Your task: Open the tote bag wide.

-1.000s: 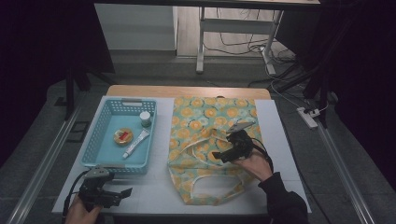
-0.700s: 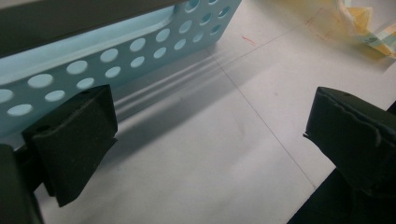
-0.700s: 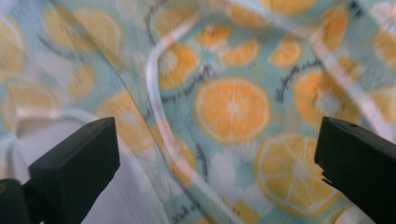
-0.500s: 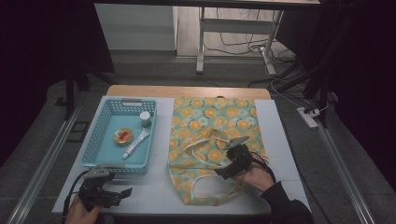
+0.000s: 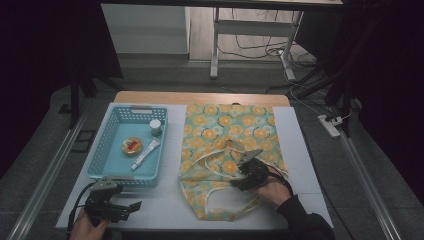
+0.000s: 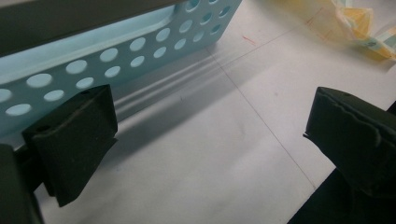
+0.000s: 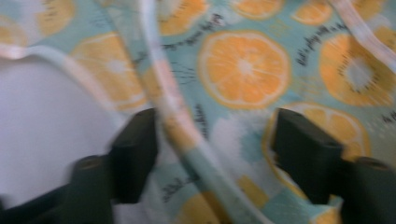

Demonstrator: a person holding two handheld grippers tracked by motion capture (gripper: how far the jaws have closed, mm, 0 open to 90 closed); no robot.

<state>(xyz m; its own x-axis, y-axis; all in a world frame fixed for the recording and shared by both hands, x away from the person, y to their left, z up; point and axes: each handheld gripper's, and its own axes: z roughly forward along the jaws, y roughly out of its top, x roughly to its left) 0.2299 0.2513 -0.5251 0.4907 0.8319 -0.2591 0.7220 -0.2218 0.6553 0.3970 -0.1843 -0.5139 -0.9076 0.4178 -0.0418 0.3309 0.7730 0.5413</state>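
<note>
Now you are bringing the right claw (image 5: 246,176) down on the bag (image 5: 227,132), which is lying flat in the middle of the frame on the surface (image 5: 165,207), with its mouth and straps toward the bottom edge. That claw's jaws have just been closing and are standing about half open; in the right gripper view the strap (image 7: 173,112) is running up between them, with bag cloth under it, and the pads are not pressing on anything yet. Keep the strap centred between the jaws as you are closing, since it is sitting nearer the left jaw in that view and could slip out on that side. You probably want a single layer at the mouth, so avoid biting the cloth beneath, or you will be lifting the whole bag instead of opening it. Close fully before you raise the hand.

Your left claw (image 5: 131,207) is resting at the lower left, wide open and holding nothing, just below the basket (image 5: 100,152). A tube (image 5: 145,153), a small jar (image 5: 155,127) and a round tin (image 5: 131,146) are waiting in that basket.
</note>
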